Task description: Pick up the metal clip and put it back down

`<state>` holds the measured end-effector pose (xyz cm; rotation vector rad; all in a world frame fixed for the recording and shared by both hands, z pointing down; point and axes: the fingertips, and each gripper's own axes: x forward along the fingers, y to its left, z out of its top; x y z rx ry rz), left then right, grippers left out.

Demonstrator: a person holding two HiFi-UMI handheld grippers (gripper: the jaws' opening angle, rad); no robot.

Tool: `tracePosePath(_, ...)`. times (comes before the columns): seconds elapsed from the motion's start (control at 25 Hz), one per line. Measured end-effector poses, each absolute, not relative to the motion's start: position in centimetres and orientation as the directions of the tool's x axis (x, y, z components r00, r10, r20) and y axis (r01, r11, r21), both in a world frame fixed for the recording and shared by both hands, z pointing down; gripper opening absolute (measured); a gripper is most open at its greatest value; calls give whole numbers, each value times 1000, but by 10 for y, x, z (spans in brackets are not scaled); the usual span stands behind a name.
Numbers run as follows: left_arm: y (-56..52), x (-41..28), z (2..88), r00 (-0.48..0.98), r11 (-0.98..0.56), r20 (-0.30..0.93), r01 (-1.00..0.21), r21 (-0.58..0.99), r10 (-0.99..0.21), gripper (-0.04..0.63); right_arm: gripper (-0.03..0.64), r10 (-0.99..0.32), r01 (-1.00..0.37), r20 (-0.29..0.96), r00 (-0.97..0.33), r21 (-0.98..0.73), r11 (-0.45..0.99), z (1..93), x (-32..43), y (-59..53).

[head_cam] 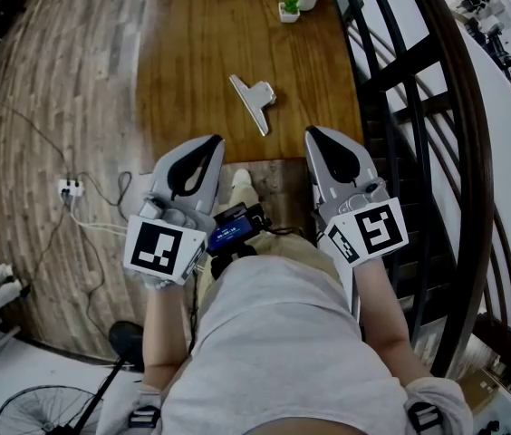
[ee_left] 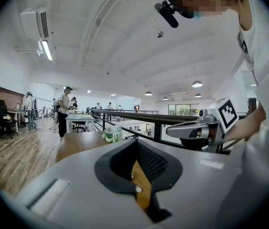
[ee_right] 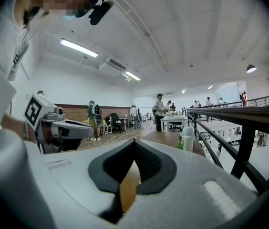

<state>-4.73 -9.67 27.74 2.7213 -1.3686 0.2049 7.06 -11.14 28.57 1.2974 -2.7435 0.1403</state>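
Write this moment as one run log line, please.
metal clip: lying on table, untouched | left tongs: shut, empty | right tongs: shut, empty

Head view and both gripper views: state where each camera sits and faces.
Head view: on the person's head, looking steeply down at the wooden table and metal clip; shows both forearms, torso, left gripper and right gripper.
Left gripper view: on the left gripper, looking roughly level along its shut jaws down the table; shows the right gripper, arm and torso.
Right gripper view: on the right gripper, likewise level; shows the left gripper.
Shared: both gripper views show the potted plant at the table's far end.
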Motion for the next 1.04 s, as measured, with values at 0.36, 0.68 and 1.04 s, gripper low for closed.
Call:
tracePosePath(0.36, -98, -43, 279, 593, -597, 153, -802, 20, -791, 12, 0, -767, -778, 135, -627, -55, 626, 290, 70, -108)
tracePosePath(0.68, -99, -42, 278, 596, -601, 153, -799, 19, -788, 12, 1, -768, -779, 140, -625, -51, 624, 289, 70, -108)
tracePosePath(1.04, -97, -42, 280, 602, -606, 151, -795, 22, -784, 12, 0, -770, -782, 146, -622, -54, 621, 293, 68, -104)
